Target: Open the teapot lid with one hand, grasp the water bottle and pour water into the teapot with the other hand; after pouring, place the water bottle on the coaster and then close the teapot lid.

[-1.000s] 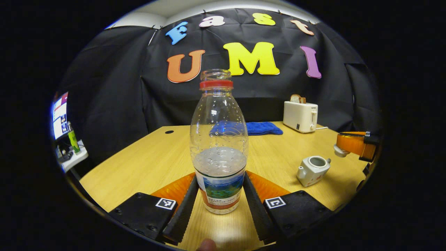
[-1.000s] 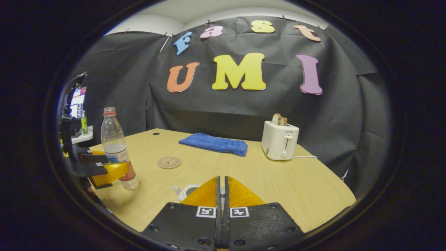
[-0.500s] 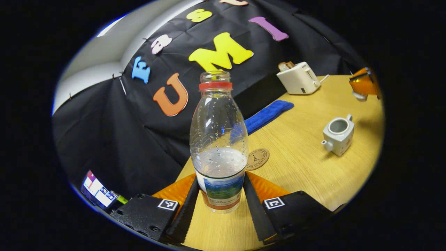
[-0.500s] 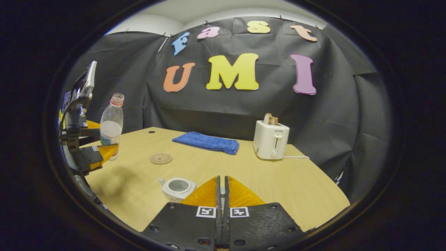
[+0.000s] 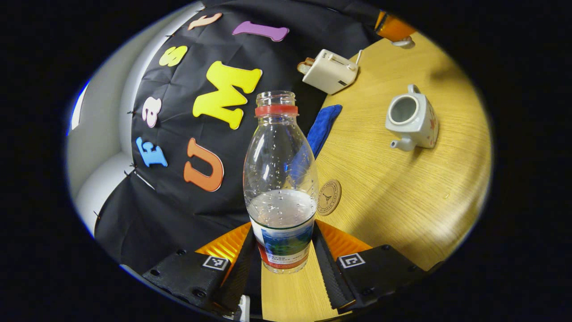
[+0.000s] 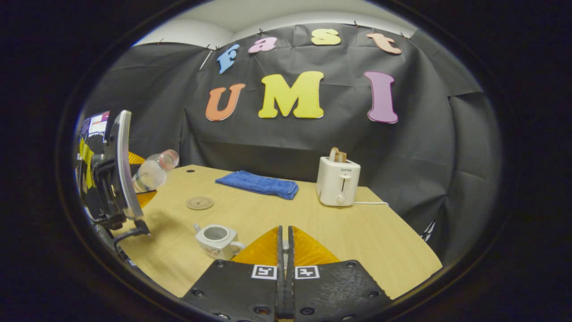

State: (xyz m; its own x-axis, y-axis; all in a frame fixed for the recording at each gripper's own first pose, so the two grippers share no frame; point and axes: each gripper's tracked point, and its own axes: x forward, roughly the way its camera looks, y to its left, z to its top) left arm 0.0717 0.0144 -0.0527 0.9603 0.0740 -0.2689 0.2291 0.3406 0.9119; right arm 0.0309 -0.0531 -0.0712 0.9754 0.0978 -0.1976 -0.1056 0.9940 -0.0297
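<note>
Clear plastic water bottle [image 5: 280,188], uncapped and roughly a third full, sits clamped at its label between the left tool [image 5: 282,257] fingers; in the right gripper view it is tilted in the air above the table's [image 6: 357,232] left edge, mouth towards the teapot. White teapot [image 6: 216,239] stands lidless on the table, its inside looking empty. Round coaster [image 6: 199,203] lies bare beyond it. Right tool [image 6: 284,250] fingers are pressed together; whether they pinch anything I cannot tell.
</note>
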